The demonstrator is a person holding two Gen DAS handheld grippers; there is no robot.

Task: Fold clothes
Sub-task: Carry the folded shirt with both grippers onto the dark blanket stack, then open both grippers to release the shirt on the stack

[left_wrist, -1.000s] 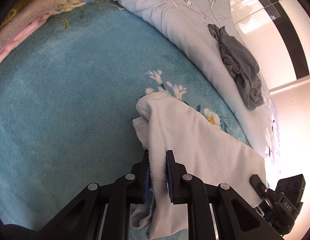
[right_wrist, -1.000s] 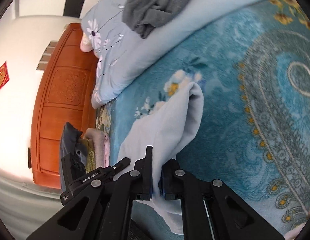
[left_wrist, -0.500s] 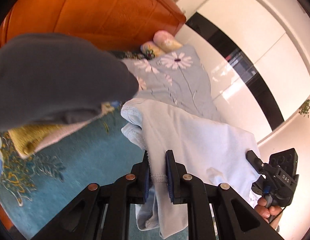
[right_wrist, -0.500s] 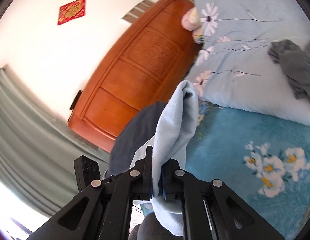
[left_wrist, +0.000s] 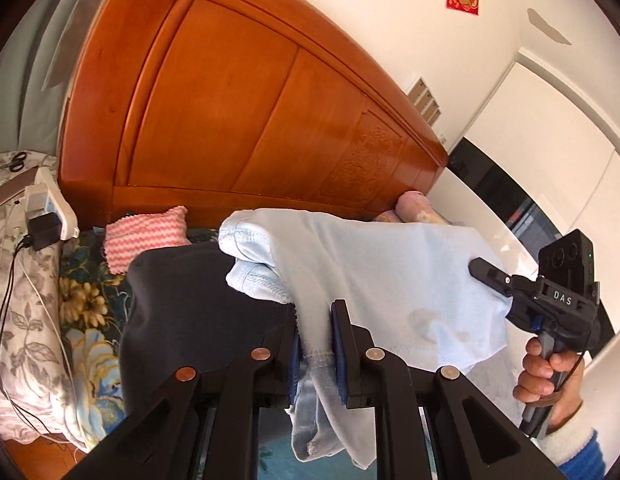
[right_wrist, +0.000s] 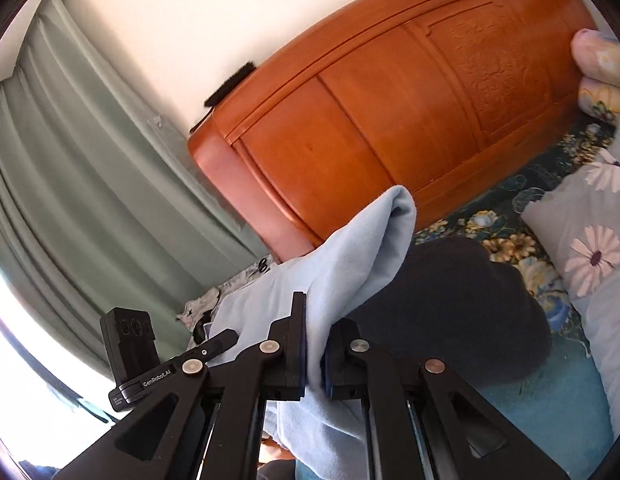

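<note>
A folded pale blue garment (left_wrist: 373, 272) hangs between both grippers, held up in the air above a dark navy folded garment (left_wrist: 198, 300) on the bed. My left gripper (left_wrist: 315, 344) is shut on the blue garment's hemmed edge. My right gripper (right_wrist: 314, 344) is shut on its other edge (right_wrist: 349, 264); this gripper also shows in the left wrist view (left_wrist: 549, 300), held by a hand. The navy garment also shows in the right wrist view (right_wrist: 449, 312).
An orange wooden headboard (left_wrist: 250, 112) stands just behind. A pink striped cloth (left_wrist: 146, 236) lies by it. A power strip with cables (left_wrist: 46, 208), a phone and scissors sit on the bedside at left. Flowered pillows (right_wrist: 589, 240) lie at right, green curtains (right_wrist: 70, 184) at left.
Both grippers have lifted the blue garment off the teal blanket and carried it toward the headboard, over the navy garment. Both have stayed shut on it.
</note>
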